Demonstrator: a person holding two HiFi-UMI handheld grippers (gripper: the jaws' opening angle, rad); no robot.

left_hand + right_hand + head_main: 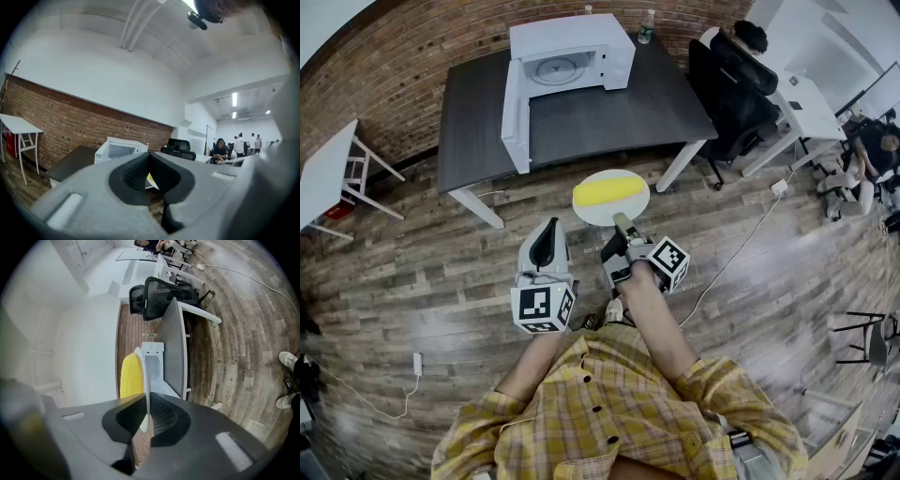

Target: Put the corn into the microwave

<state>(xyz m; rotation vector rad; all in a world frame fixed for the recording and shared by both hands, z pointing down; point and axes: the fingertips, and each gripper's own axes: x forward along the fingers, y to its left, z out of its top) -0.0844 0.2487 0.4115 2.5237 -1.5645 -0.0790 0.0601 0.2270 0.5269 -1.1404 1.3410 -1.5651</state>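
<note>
A yellow corn cob point(608, 191) lies on a round white plate point(586, 214), held in the air in front of the dark table point(609, 117). My right gripper point(622, 223) is shut on the plate's near rim. In the right gripper view the plate point(146, 380) runs edge-on between the pads of the right gripper point(146, 416), with the corn point(131, 376) on its left face. On the table stands the white microwave point(572, 52), its door point(514, 117) swung open to the left. My left gripper point(546, 234) hangs beside the plate, jaws together and empty; its own view of the left gripper point(150, 176) faces the microwave point(119, 149).
A black office chair point(733, 84) stands right of the table, with white desks and seated people beyond. A bottle point(647, 26) sits at the table's back edge. A small white side table point(328, 173) is at the left. A cable point(741, 248) trails across the wood floor.
</note>
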